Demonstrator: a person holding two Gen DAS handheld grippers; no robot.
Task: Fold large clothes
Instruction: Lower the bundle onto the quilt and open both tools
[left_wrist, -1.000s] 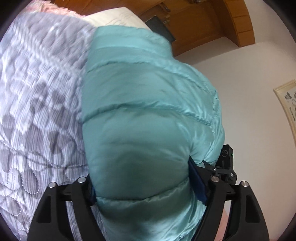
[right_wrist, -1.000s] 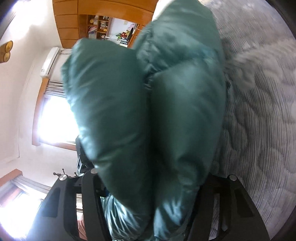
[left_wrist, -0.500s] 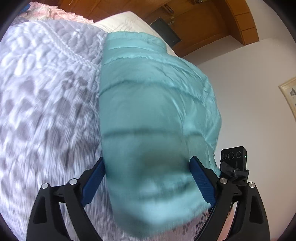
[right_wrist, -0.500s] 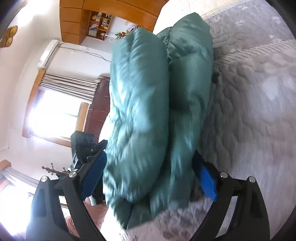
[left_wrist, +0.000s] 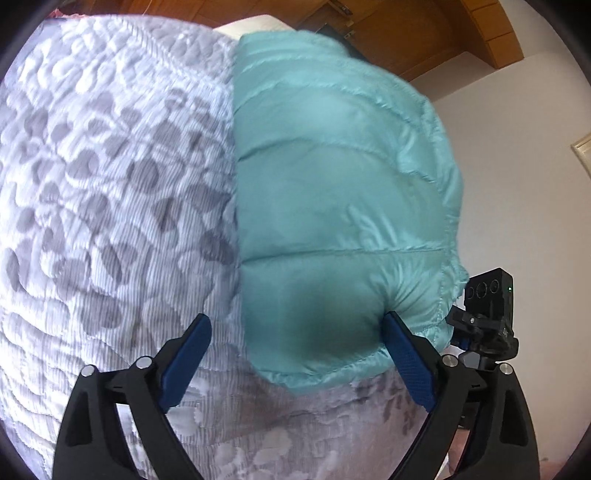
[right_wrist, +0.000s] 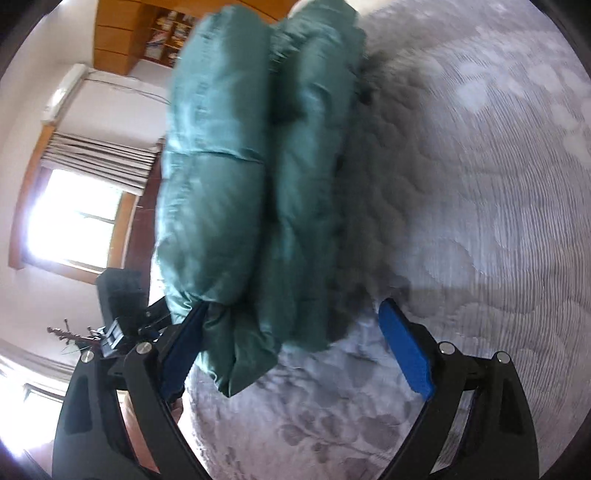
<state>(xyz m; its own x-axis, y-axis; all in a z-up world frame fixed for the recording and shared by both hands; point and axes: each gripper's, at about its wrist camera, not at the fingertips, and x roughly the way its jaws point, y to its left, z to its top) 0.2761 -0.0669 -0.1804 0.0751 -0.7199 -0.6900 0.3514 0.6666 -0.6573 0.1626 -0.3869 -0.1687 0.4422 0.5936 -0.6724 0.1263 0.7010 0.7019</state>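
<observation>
A teal puffer jacket (left_wrist: 332, 184) lies folded in thick layers on the grey leaf-patterned quilt (left_wrist: 110, 184). My left gripper (left_wrist: 295, 328) is open, its jaws wide apart around the jacket's near end; the right pad (left_wrist: 406, 362) touches the fabric. In the right wrist view the jacket (right_wrist: 251, 184) shows as two stacked rolls. My right gripper (right_wrist: 291, 328) is open too, with the jacket's near corner between its jaws, against the left pad (right_wrist: 184, 347).
The quilt (right_wrist: 461, 184) covers the bed on both sides of the jacket. A wooden headboard and cabinets (left_wrist: 424, 33) stand behind. A bright window with curtains (right_wrist: 81, 206) and a wall air conditioner (right_wrist: 62, 92) are at the left.
Both grippers have opened and let go of the jacket, then drawn back. The jacket has dropped onto the quilt and rests there folded.
</observation>
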